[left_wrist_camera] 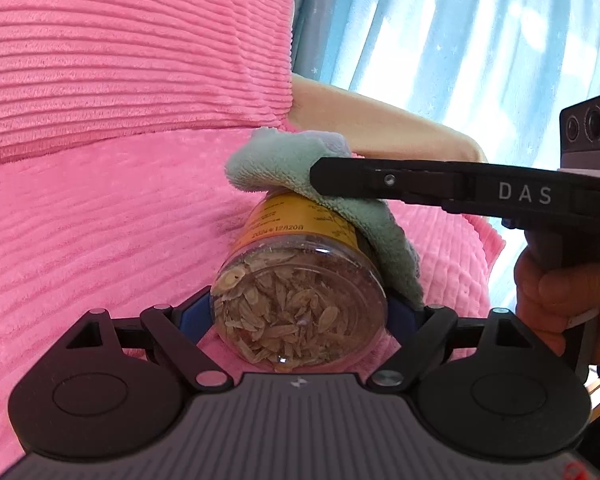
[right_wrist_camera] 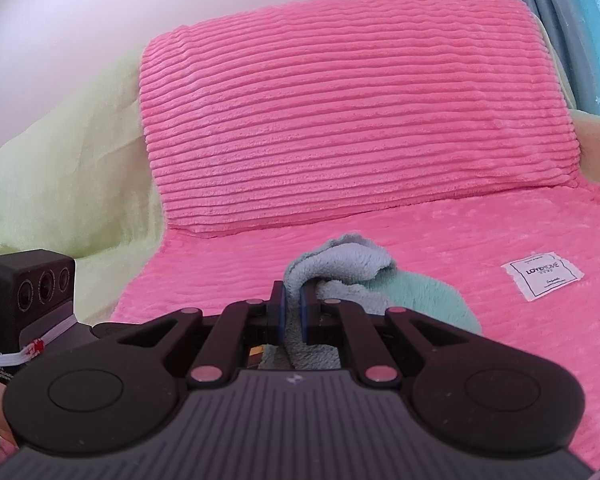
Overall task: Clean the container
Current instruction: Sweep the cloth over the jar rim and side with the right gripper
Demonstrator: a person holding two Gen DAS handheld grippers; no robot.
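A clear plastic jar [left_wrist_camera: 300,304] with a yellow label, filled with pale dried slices, lies on its side with its base toward the left wrist camera. My left gripper [left_wrist_camera: 300,312] is shut on the jar, its blue pads against both sides. A green-grey cloth [left_wrist_camera: 284,164] drapes over the jar's top and right side. My right gripper [left_wrist_camera: 320,176] reaches in from the right and presses the cloth onto the jar. In the right wrist view the right gripper [right_wrist_camera: 293,308] is shut on the cloth [right_wrist_camera: 340,268]; the jar is almost wholly hidden beneath.
A pink ribbed cushion [right_wrist_camera: 340,112] leans upright behind a pink blanket [right_wrist_camera: 520,340] with a white label [right_wrist_camera: 542,276]. A pale green cover [right_wrist_camera: 68,168] lies at left. Blue curtains [left_wrist_camera: 460,32] hang at right. A hand [left_wrist_camera: 556,300] holds the right gripper's handle.
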